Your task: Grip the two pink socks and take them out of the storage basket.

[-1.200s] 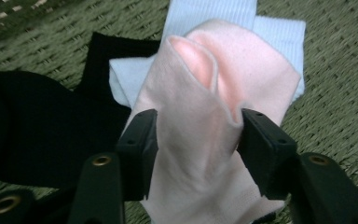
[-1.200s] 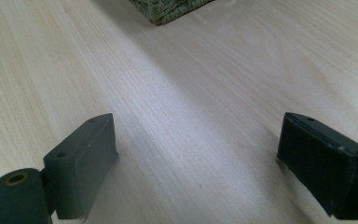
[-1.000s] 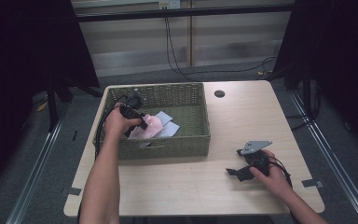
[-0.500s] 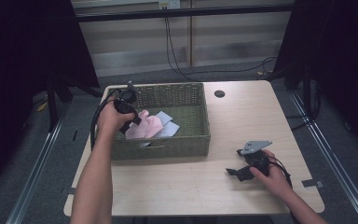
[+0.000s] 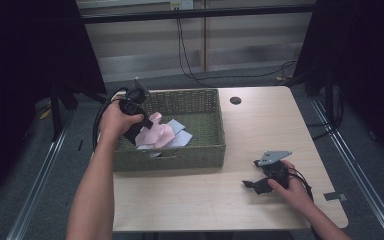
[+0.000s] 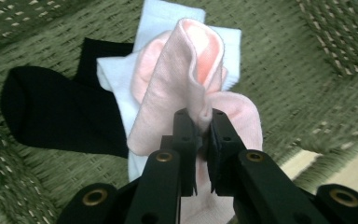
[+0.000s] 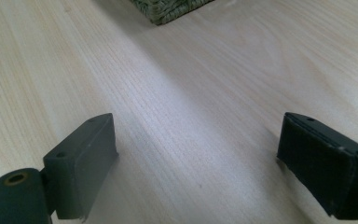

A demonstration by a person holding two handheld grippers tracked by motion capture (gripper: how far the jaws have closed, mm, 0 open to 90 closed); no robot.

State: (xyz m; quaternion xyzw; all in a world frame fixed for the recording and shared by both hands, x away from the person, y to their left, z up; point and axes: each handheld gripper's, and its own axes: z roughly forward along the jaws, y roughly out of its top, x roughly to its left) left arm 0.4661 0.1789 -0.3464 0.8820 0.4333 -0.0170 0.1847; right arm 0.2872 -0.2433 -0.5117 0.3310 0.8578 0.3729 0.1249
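We've got a basket (image 5: 200,150) holding socks; left tongs (image 6: 204,133) pinch the pink sock (image 6: 168,93), right tongs (image 7: 196,163) gape wide on the tabletop (image 7: 191,84).

Table: a light wood-grain top (image 5: 190,195) with rounded corners, seen in the high view and close up in the right gripper view (image 7: 177,93).
Basket: a green woven basket (image 5: 180,157) sat directly on the table, at its left rear part; one corner showed at the top of the right gripper view (image 7: 168,11).
Hole: a small dark round hole (image 5: 235,100) lay in the top, just right of the basket's far corner.
Right gripper: the right gripper (image 5: 254,184) rested low at the table, right of the basket and nearer the person, jaws spread wide.
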